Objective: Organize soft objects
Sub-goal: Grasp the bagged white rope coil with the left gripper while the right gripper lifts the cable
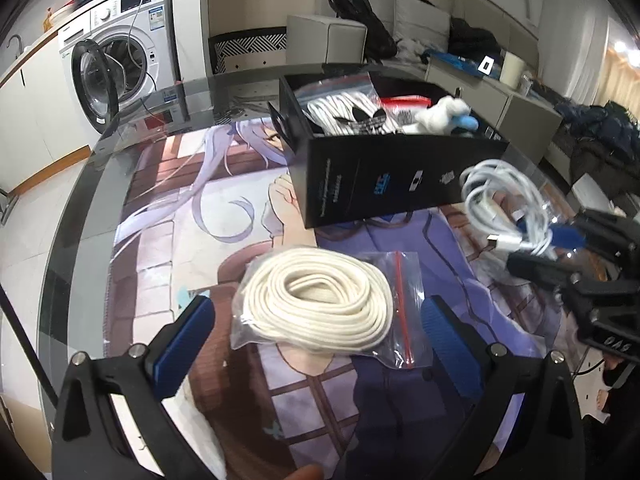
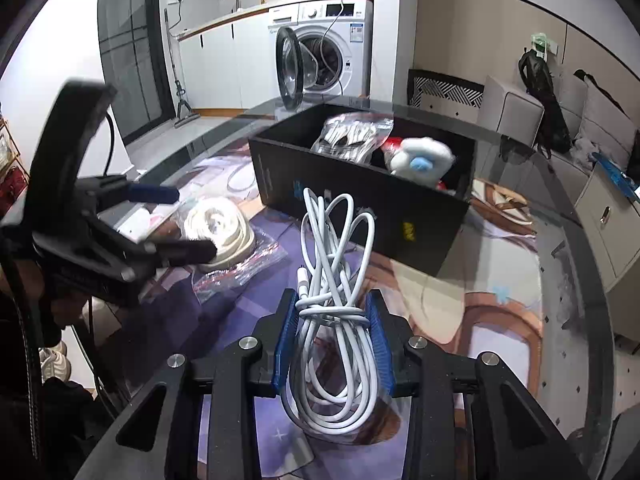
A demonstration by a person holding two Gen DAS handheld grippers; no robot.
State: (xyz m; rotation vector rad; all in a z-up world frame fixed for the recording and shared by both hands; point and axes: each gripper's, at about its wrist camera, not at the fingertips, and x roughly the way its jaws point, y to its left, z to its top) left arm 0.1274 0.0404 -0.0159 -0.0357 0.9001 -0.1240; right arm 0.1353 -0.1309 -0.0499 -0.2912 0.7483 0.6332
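A bagged coil of cream rope [image 1: 320,300] lies on the printed mat [image 1: 192,184]. My left gripper [image 1: 316,336] is open, its blue pads on either side of the bag and apart from it; it shows at the left of the right wrist view [image 2: 182,222], over the same rope [image 2: 220,228]. My right gripper [image 2: 334,312] is shut on a bundle of white cable [image 2: 334,280] and holds it above the mat in front of the black box [image 2: 360,204]. The cable [image 1: 504,204] also shows in the left wrist view beside the box [image 1: 380,168].
The black box holds a bagged white rope [image 1: 344,106], a white and blue plush toy [image 1: 444,114] and other soft items. The glass table's curved edge [image 1: 76,216] runs along the left. A washing machine [image 2: 324,48] with its door open stands behind the table.
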